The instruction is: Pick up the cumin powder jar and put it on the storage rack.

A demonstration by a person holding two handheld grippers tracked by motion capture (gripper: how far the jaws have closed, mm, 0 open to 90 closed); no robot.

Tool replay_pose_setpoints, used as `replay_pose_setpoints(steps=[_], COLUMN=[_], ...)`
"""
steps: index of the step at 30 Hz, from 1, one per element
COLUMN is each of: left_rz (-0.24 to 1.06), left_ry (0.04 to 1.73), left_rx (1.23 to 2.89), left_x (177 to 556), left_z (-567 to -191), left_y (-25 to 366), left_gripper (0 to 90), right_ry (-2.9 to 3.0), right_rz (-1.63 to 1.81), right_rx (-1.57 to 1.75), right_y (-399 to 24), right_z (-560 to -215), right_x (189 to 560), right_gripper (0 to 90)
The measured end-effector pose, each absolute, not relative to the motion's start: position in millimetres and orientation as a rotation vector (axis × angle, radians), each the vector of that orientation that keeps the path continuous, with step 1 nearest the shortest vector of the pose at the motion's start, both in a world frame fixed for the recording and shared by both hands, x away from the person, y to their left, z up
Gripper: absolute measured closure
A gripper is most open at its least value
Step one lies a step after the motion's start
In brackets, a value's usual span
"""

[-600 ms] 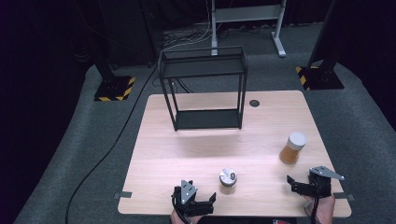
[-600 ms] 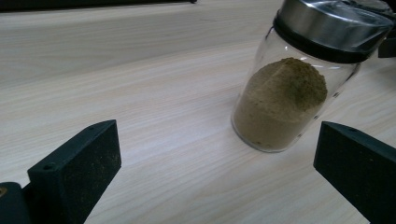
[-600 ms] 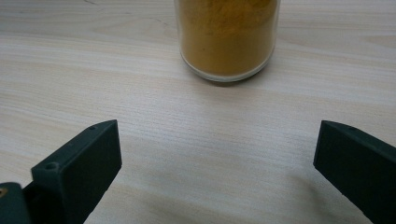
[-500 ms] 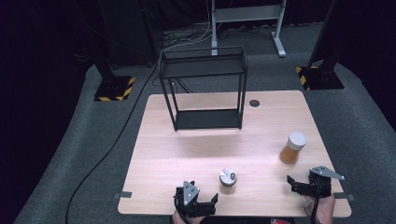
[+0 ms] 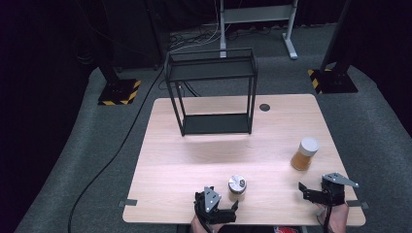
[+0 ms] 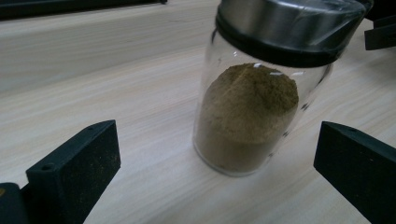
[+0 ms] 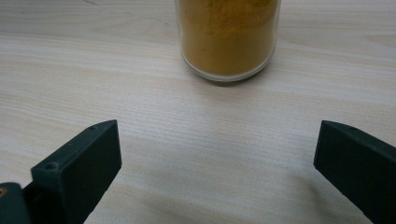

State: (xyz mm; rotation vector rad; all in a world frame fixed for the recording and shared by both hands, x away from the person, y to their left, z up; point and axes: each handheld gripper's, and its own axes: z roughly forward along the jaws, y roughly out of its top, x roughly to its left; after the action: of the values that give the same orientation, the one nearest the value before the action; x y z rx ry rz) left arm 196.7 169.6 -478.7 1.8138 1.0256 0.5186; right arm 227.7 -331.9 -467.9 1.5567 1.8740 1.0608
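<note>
Left hand-held gripper (image 5: pixel 224 209) low over near table (image 5: pixel 194 160) edge, jaws spread wide, nothing between pads. Right hand-held gripper (image 5: pixel 316 192) near table's near right corner, jaws equally wide, empty. Hands grip both from below table edge.

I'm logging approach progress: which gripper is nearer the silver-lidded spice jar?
Left. The left gripper sits just before the silver-lidded jar; the right gripper is off to its right.
</note>
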Motion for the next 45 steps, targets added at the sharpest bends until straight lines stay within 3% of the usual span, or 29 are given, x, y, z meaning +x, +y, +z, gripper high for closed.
replay_pose_setpoints(steps=[27,28,30,31,45], left_rz=[0.564,0.593,0.619,0.642,0.596], left_ry=[0.948,0.949,0.931,0.949,0.933], left_rx=[1.789,1.787,1.776,1.771,1.755], left_x=[225.8,223.1,218.7,215.8,215.4], left_z=[-485.9,-486.5,-489.4,-489.2,-489.6], left_y=[138.8,136.5,135.0,131.5,143.6], left_gripper=[1.4,6.5,27.4,29.9,30.3], right_ry=[1.866,1.867,1.868,1.868,1.854], right_rz=[1.076,1.077,1.08,1.08,1.088], right_rx=[1.554,1.554,1.553,1.553,1.549], right_y=[-333.4,-333.5,-334.1,-334.2,-334.3], right_z=[-469.1,-469.1,-469.2,-469.2,-470.3], right_x=[226.0,226.1,226.2,226.0,223.9], right_gripper=[0.0,0.0,0.0,0.0,0.0])
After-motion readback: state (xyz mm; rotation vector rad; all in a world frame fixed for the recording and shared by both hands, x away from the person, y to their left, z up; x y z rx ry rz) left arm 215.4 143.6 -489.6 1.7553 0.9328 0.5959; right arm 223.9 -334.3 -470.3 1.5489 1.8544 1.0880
